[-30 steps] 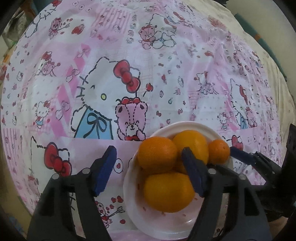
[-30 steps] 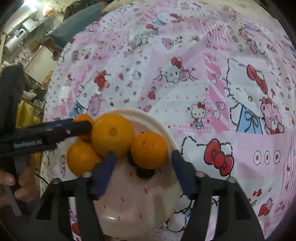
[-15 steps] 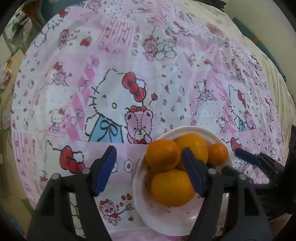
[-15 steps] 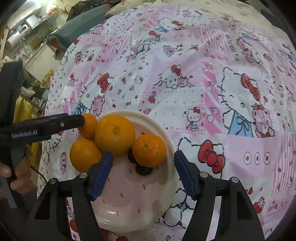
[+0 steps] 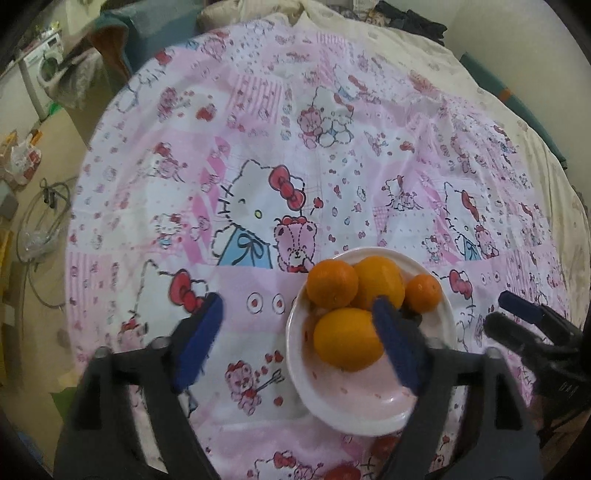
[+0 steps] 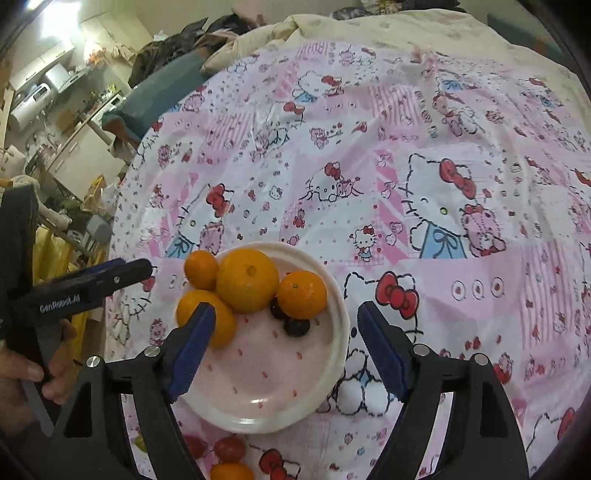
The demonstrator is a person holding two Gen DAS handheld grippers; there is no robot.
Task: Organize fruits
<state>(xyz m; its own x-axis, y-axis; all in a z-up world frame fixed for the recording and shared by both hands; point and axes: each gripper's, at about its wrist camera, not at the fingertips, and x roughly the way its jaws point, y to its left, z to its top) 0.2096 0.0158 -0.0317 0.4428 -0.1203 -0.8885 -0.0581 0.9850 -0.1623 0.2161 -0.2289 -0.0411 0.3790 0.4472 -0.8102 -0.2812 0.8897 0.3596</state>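
A pale pink plate (image 5: 354, 413) (image 6: 266, 391) on the cartoon-print cloth holds several oranges (image 5: 349, 343) (image 6: 246, 280) and two dark small fruits (image 6: 295, 326). My left gripper (image 5: 299, 339) is open and empty above the plate's left side. My right gripper (image 6: 286, 347) is open and empty above the plate. The right gripper also shows at the right edge of the left wrist view (image 5: 524, 321); the left gripper shows at the left of the right wrist view (image 6: 122, 271). More small fruits, red (image 6: 229, 448) and orange (image 6: 231, 472), lie on the cloth near the bottom of the right wrist view.
The round table's pink cloth (image 5: 258, 166) spreads beyond the plate. A cream blanket (image 5: 369, 26) lies at the far side. The floor with cables (image 5: 40, 229) is at the left. Kitchen clutter (image 6: 55, 110) lies beyond the table edge.
Both grippers have pulled back and up from the plate, so more of the table shows. Both stay open. The fruit on the plate has not moved.
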